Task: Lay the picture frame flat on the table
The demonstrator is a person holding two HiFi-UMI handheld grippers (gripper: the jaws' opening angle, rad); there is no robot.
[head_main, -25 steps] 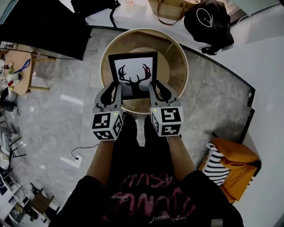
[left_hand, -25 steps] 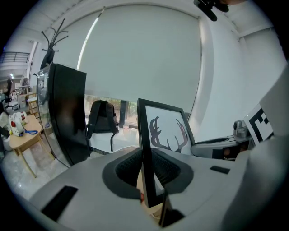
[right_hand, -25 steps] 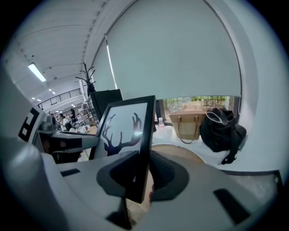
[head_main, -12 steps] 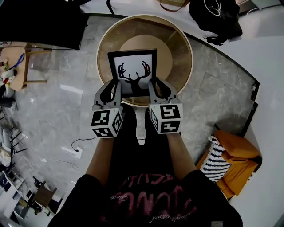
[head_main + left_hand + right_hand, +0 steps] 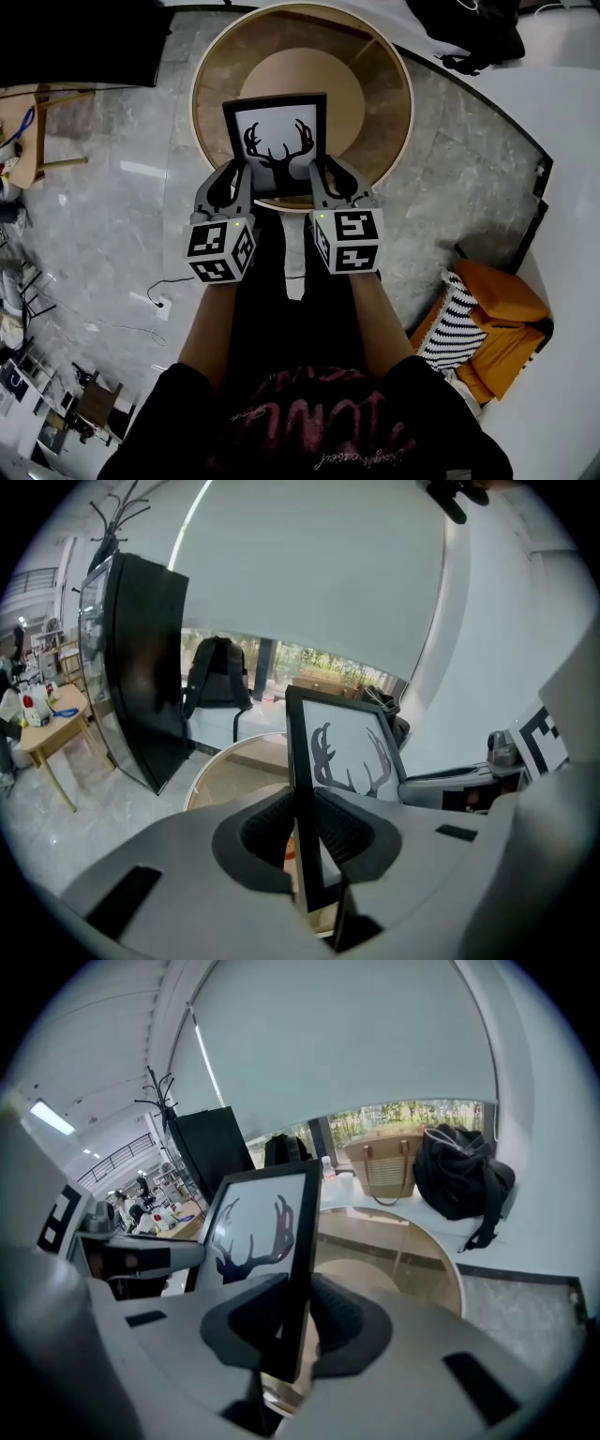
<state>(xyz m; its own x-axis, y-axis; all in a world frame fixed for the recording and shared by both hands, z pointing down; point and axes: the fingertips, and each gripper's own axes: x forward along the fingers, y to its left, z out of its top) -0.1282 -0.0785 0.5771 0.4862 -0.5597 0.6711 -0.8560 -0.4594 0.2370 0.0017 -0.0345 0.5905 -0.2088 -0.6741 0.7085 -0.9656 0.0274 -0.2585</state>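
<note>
A black picture frame (image 5: 276, 145) with a black deer-antler print on white is held upright over the near edge of the round glass table (image 5: 380, 112). My left gripper (image 5: 240, 184) is shut on the frame's left edge, low down. My right gripper (image 5: 317, 182) is shut on its right edge at about the same height. In the left gripper view the frame (image 5: 342, 752) stands edge-on between the pads of that gripper (image 5: 302, 829). In the right gripper view the frame (image 5: 262, 1232) is pinched the same way by the right gripper (image 5: 291, 1321). The frame's bottom edge is hidden behind the jaws.
The table has a wooden rim and a round wooden base (image 5: 309, 80) showing through the glass. A black panel (image 5: 75, 42) stands at the far left. A black bag (image 5: 464, 1185) and a woven bag (image 5: 384, 1166) lie beyond the table. An orange seat with a striped cushion (image 5: 473, 323) is at my right.
Both grippers and the frame have shifted up and slightly left in the head view, farther over the table. The grip on both edges is unchanged.
</note>
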